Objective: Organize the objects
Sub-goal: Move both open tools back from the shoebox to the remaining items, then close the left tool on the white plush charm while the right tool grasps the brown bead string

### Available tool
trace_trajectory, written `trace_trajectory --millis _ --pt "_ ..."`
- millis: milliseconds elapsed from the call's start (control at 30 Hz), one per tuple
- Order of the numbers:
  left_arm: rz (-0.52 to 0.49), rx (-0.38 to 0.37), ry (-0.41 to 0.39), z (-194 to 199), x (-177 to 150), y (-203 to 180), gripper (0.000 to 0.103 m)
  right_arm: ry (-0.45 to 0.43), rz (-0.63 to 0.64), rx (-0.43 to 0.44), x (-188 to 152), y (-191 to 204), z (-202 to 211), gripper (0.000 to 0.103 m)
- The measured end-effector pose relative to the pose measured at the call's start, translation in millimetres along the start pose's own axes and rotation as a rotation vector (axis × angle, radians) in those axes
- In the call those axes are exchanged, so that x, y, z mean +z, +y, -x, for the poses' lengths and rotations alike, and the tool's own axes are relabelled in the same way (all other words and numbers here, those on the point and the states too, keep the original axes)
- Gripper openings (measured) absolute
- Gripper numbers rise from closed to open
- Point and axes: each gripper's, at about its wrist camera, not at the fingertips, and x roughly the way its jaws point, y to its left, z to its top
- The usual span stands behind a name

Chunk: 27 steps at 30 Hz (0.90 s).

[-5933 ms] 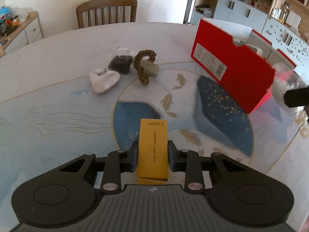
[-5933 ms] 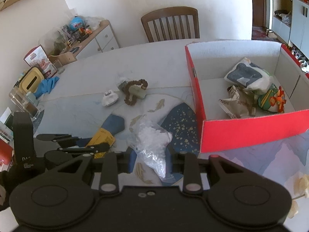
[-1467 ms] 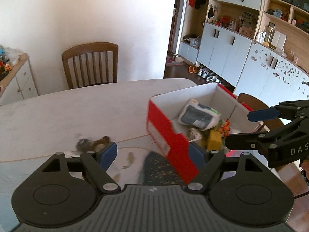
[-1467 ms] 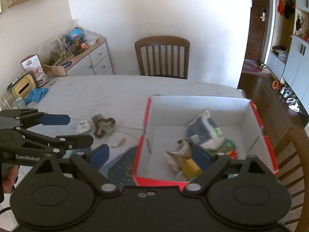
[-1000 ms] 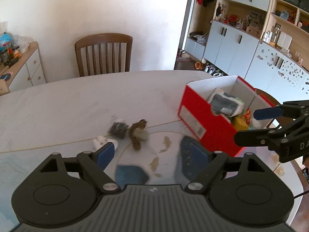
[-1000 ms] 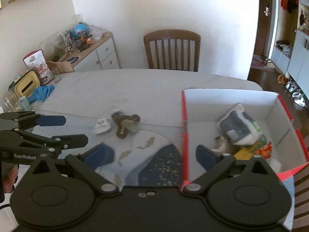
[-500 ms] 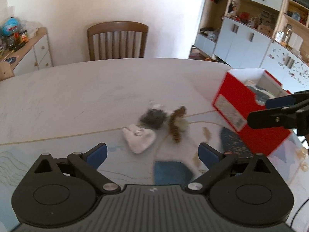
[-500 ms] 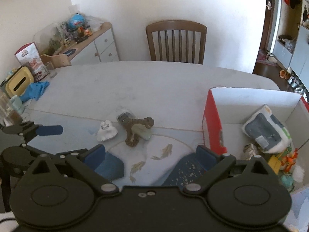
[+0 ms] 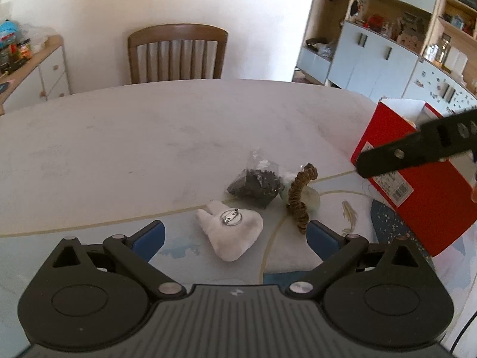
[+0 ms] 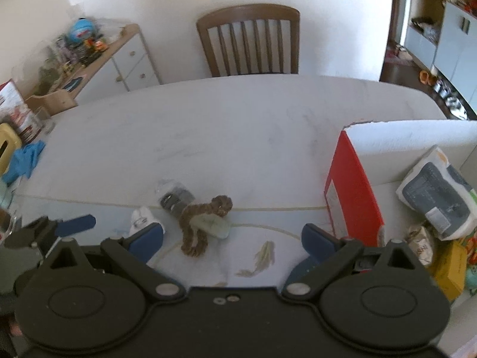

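Note:
On the table lie a white tooth-shaped plush with a pin [image 9: 231,232], a small bag of dark bits [image 9: 256,185] and a brown braided loop [image 9: 301,203] over a pale green piece [image 10: 211,225]. My left gripper [image 9: 235,235] hovers open, low over the plush, which sits between its blue pads untouched. My right gripper [image 10: 232,240] is open too, with the brown loop [image 10: 202,223] just ahead between its fingers. The red box [image 10: 351,191] stands at the right and holds a grey-white packet [image 10: 441,194], a yellow carton [image 10: 450,265] and crumpled paper [image 10: 420,244].
A wooden chair [image 9: 177,53] stands at the table's far side. A sideboard with clutter [image 10: 89,59] is at the back left, and a blue cloth [image 10: 23,158] lies by the table's left edge. Cabinets [image 9: 387,59] line the right wall.
Both grippers have swung left, away from the red box, and dropped lower toward the loose items. The left jaws spread wider. The yellow carton held earlier now lies in the box.

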Motion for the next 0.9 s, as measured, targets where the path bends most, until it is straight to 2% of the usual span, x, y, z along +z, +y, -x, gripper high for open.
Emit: trace_trajectory --millis 200,333,567,667,767,800,900 --pt "-0.015 -0.011 0.008 -16 0 1 0.102 0.034 -0.070 -0.010 12 0 -25 0.097" --pt "-0.021 -0.026 0.011 -23 1 2 0.102 0.056 -0.146 -0.008 22 -4 -39 0.090" --pt "-0.059 -0.039 -0.016 -27 2 -3 0.102 0.100 -0.220 -0.040 29 -7 -61 0.071" --pt "-0.048 -0.039 -0.017 -28 3 1 0.101 0.120 -0.250 -0.021 27 -8 -65 0.060" --pt "-0.030 -0.030 -0.014 -30 3 6 0.100 0.138 -0.254 -0.019 25 -6 -70 0.054" --pt "-0.026 -0.030 -0.014 -30 2 7 0.100 0.146 -0.259 -0.016 24 -6 -71 0.052" --pt "-0.025 -0.032 -0.010 -31 2 9 0.091 0.164 -0.284 0.011 21 -5 -74 0.037"
